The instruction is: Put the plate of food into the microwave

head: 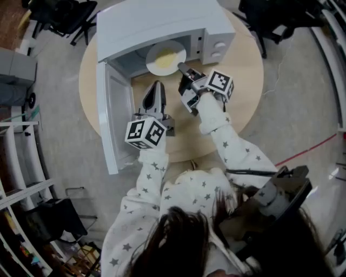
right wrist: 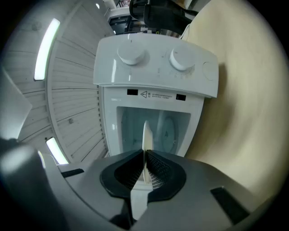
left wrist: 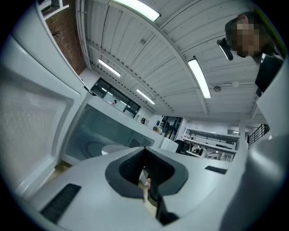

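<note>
A white plate of yellow food [head: 166, 57] sits in the mouth of the white microwave [head: 162, 24], whose door [head: 114, 116] stands swung open to the left. My right gripper [head: 184, 70] is shut on the plate's near rim. In the right gripper view the plate [right wrist: 146, 135] shows edge-on, pinched at the right gripper [right wrist: 145, 169], with the cavity [right wrist: 158, 131] straight ahead. My left gripper [head: 154, 97] hovers over the table in front of the opening with its jaws together and nothing in them. Seen through the left gripper [left wrist: 145, 173], the open door [left wrist: 36, 122] and the cavity [left wrist: 104, 131] lie ahead.
The microwave stands on a round wooden table [head: 243, 81]. Its two knobs [head: 219, 48] are on the right of the front panel. Chairs [head: 65, 16] and shelving [head: 16, 178] surround the table on a grey floor.
</note>
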`<state>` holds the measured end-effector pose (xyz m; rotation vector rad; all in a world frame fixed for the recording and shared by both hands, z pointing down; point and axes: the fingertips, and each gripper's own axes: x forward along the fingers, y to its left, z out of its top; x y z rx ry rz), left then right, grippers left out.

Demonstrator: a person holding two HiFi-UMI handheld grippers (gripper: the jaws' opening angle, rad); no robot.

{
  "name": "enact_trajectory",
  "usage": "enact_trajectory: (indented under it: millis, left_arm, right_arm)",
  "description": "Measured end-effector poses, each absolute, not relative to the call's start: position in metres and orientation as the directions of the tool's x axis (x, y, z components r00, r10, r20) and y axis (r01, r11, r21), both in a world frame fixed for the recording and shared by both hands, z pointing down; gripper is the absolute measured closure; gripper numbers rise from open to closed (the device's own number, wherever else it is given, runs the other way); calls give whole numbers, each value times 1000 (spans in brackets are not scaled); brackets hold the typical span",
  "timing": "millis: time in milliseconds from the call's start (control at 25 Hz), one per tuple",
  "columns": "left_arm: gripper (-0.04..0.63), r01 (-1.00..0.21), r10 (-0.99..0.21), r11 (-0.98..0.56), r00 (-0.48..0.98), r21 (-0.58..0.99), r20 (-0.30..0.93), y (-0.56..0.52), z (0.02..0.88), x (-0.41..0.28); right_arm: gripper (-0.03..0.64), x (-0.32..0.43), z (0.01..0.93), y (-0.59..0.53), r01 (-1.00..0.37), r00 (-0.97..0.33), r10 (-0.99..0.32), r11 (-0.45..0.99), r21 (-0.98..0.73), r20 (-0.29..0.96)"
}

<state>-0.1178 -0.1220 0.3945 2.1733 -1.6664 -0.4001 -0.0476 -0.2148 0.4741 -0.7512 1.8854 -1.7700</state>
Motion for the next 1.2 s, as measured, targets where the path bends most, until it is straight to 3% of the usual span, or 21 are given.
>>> enact_trajectory:
  millis: [1200]
  left_arm:
    - [594, -839, -975, -172, 221, 517, 34, -125, 406, -151]
  right_arm:
    - [600, -93, 505, -256, -257, -667, -707, -75, -963, 233]
